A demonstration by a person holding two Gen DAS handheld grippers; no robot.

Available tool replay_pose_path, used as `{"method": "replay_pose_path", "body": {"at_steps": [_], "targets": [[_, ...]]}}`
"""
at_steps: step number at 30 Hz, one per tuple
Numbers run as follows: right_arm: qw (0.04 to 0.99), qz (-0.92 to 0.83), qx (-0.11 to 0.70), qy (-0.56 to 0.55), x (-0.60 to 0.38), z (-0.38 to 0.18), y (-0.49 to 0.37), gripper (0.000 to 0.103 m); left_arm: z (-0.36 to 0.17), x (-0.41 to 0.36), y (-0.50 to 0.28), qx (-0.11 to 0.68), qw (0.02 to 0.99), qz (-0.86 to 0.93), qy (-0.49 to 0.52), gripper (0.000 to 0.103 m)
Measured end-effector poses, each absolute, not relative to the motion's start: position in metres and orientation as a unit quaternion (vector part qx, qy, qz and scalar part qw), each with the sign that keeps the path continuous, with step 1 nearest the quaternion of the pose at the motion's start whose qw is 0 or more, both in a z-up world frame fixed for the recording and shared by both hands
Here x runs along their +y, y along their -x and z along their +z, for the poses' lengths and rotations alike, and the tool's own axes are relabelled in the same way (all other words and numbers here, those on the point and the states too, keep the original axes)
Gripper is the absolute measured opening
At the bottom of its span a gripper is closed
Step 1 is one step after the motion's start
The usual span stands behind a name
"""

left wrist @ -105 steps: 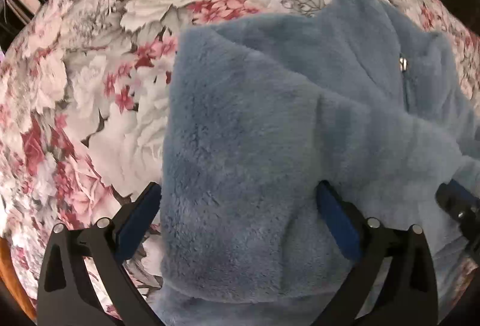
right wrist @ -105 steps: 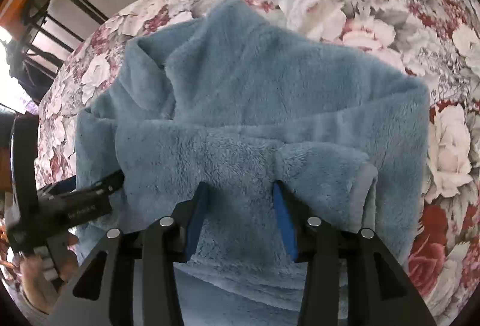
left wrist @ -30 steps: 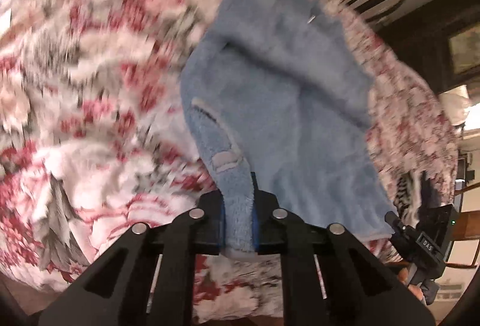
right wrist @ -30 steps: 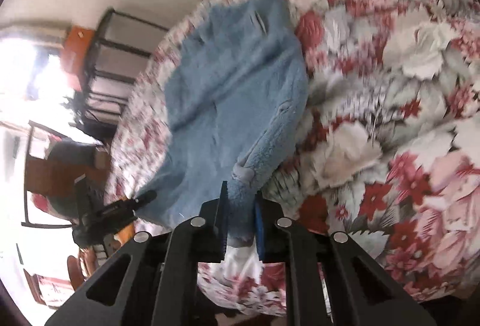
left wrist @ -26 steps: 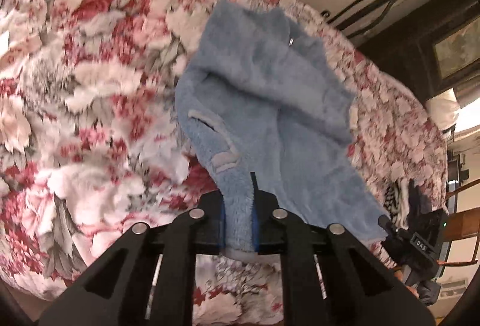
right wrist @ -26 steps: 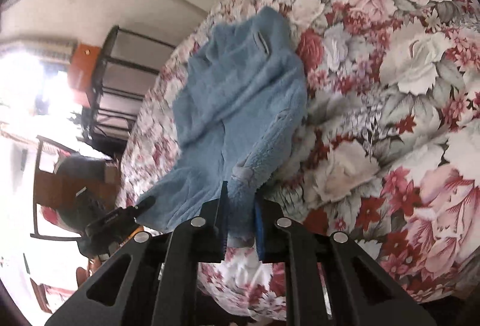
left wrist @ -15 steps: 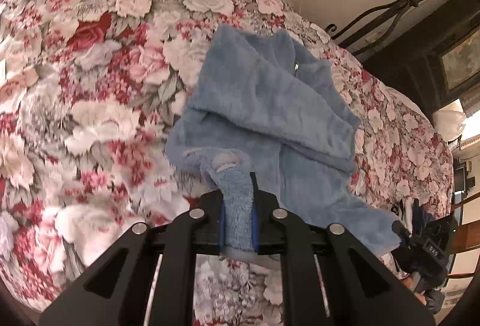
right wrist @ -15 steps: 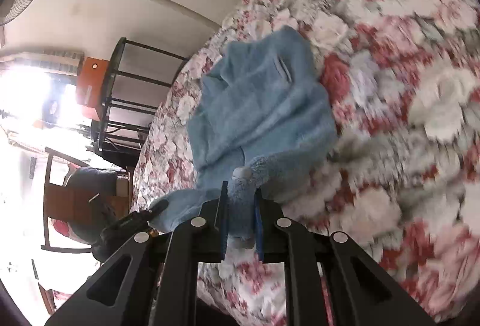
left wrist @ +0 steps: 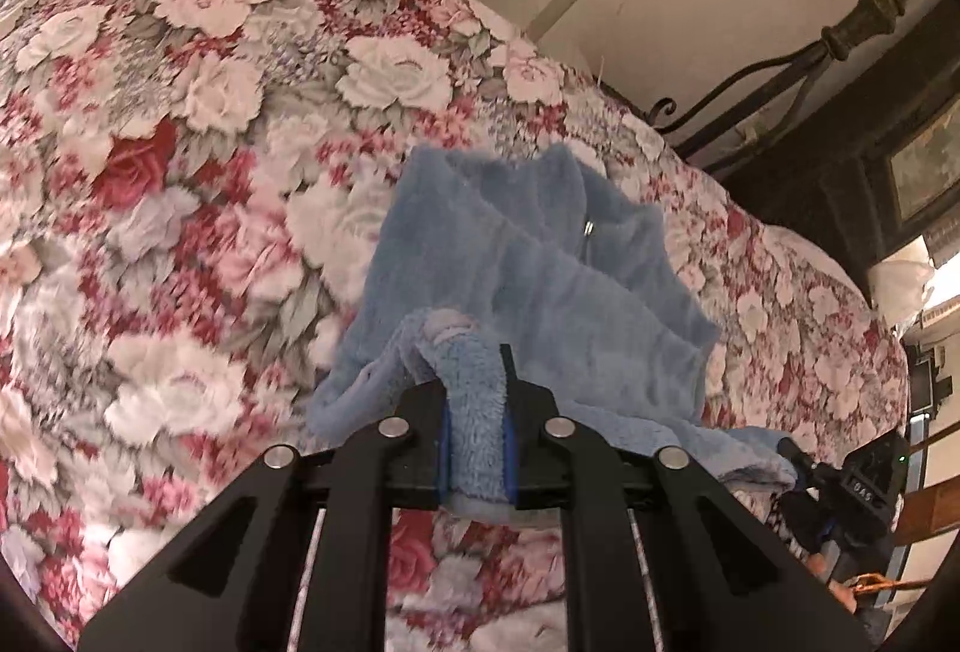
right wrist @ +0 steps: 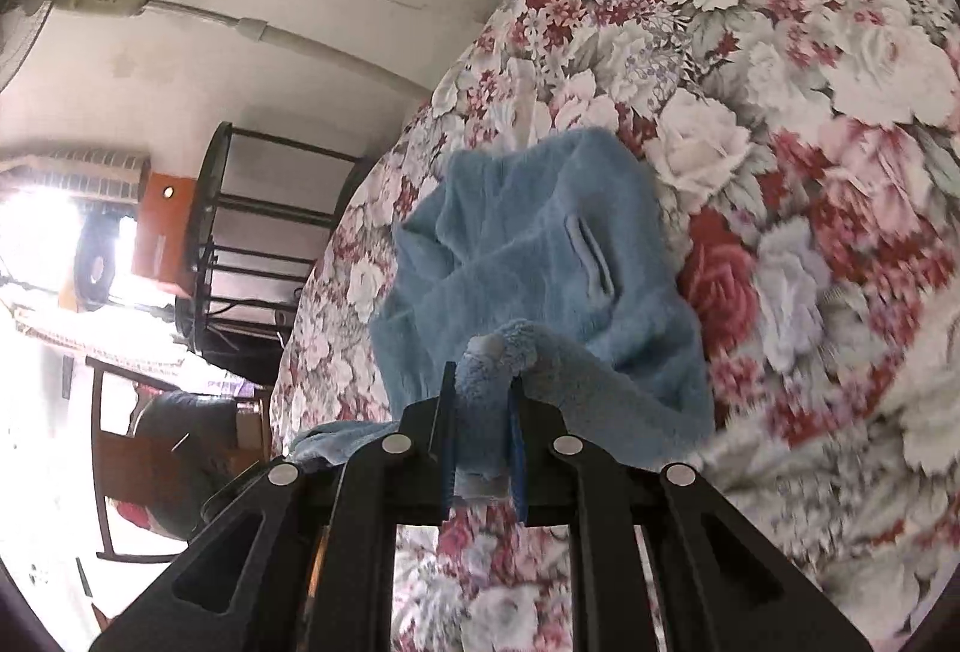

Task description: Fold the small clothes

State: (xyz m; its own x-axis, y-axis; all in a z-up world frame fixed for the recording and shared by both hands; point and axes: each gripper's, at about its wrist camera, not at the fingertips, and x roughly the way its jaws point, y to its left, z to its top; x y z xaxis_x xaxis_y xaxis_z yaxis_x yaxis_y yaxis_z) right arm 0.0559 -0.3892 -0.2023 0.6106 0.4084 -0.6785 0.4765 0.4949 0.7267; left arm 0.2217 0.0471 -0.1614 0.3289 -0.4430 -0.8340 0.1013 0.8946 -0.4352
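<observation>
Left gripper (left wrist: pixel 476 433) closed tight on a bunched hem corner of the blue fleece jacket (left wrist: pixel 540 286); right gripper (right wrist: pixel 483 439) likewise clamped on the opposite hem corner, fabric filling the gap between both pairs of fingers. Hem edge lifted and strung between the two grippers, far part of the garment lying ahead of the fingertips on the floral bedspread (left wrist: pixel 198 111), collar end farthest forward. Judged to be mid-fold: bottom edge raised for carrying over toward the collar. Recommended: keep both corners level and evenly apart so the hem stays taut, carry forward over the body without dragging the resting half, lay the hem square near the collar, release only once fabric lies flat. Risk noted: thick pile bunching at the fold line, and slack sagging between the grippers. Material: plush, deep-pile fleece, soft and bulky, rumpled into loose ridges beyond the fingers; slit pocket (right wrist: pixel 591 256) with a smooth bound edge just past the right fingertips; small metal zipper pull (left wrist: pixel 590 228) near the collar. Bedspread smooth, printed with red and white roses, over a soft yielding bed.
</observation>
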Motion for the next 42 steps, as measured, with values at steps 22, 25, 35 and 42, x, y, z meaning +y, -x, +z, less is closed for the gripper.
{"method": "replay_pose_path", "body": {"at_steps": [22, 25, 35, 42], "targets": [[0.726, -0.044, 0.419, -0.543, -0.431, -0.251, -0.153, 0.014, -0.189, 0.018, -0.32, 0.554, 0.798, -0.156, 0.18, 0.011], [0.727, -0.046, 0.421, -0.541, -0.434, -0.262, -0.162, 0.014, -0.197, 0.016, -0.326, 0.556, 0.798, -0.155, 0.175, 0.012], [0.721, -0.043, 0.429, -0.543, -0.446, -0.294, -0.178, 0.018, -0.222, 0.002, -0.353, 0.562, 0.796, -0.15, 0.167, 0.016], [0.72, -0.018, 0.39, -0.574, -0.45, -0.283, -0.167, 0.037, -0.209, 0.003, -0.347, 0.552, 0.805, -0.144, 0.163, 0.059]]}}
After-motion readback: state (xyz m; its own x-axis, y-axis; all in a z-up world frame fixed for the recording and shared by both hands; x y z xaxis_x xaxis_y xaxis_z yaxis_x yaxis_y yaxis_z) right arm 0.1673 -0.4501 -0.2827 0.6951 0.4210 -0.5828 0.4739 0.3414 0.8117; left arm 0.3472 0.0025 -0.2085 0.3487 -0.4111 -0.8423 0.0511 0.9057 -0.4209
